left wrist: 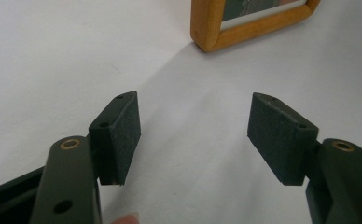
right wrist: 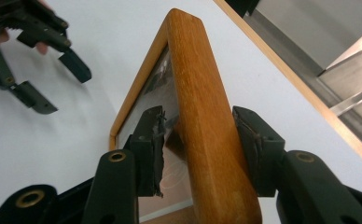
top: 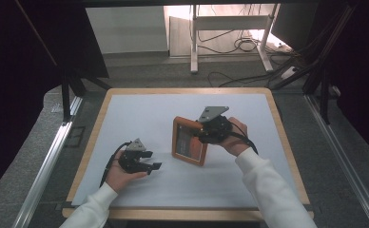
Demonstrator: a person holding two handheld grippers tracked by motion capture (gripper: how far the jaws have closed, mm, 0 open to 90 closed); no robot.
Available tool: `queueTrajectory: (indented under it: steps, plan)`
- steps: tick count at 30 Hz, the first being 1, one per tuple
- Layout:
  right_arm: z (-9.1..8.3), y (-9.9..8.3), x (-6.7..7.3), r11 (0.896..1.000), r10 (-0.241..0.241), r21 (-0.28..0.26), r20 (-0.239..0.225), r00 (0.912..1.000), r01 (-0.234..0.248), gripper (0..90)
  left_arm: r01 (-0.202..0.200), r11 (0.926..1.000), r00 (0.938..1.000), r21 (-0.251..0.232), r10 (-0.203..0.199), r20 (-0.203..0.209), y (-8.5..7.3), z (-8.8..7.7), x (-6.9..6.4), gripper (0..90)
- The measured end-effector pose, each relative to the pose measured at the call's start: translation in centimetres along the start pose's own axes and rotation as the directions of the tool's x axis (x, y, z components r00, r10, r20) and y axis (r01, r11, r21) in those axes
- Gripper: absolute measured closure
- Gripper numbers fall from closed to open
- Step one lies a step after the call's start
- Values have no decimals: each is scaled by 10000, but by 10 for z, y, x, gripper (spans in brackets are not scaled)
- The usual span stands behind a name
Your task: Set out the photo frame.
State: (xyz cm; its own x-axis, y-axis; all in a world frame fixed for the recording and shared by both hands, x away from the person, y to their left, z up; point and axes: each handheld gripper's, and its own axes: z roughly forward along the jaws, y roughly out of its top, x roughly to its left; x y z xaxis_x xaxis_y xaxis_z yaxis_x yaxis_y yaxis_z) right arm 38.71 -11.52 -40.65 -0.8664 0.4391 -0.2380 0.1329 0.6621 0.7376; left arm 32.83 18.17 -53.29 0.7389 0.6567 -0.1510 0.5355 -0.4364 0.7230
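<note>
Wooden picture frame (right wrist: 202,121) clamped in right tongs (right wrist: 200,149), left tongs (left wrist: 193,140) wide apart, holding nothing

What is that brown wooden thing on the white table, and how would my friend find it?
Look at the white table with the light wood edge, then a little right of its middle. There a wooden picture frame stands tilted, its glass front reflecting, with the right tongs shut on one side rail. It is the only orange-brown thing there; the left tongs nearby are black, open and holding nothing.
</note>
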Motion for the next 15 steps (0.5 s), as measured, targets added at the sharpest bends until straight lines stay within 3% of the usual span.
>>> queueTrajectory:
  steps: [9,15]
  plan:
    - [9,-8,-21,9965,817,168,-116,9966,-815,513,-55,9999,10000,142,54,55,1,3,0,336]
    - [11,-9,-23,9959,889,159,-100,9960,-887,501,-59,9999,10000,149,58,62,1,4,-1,335]
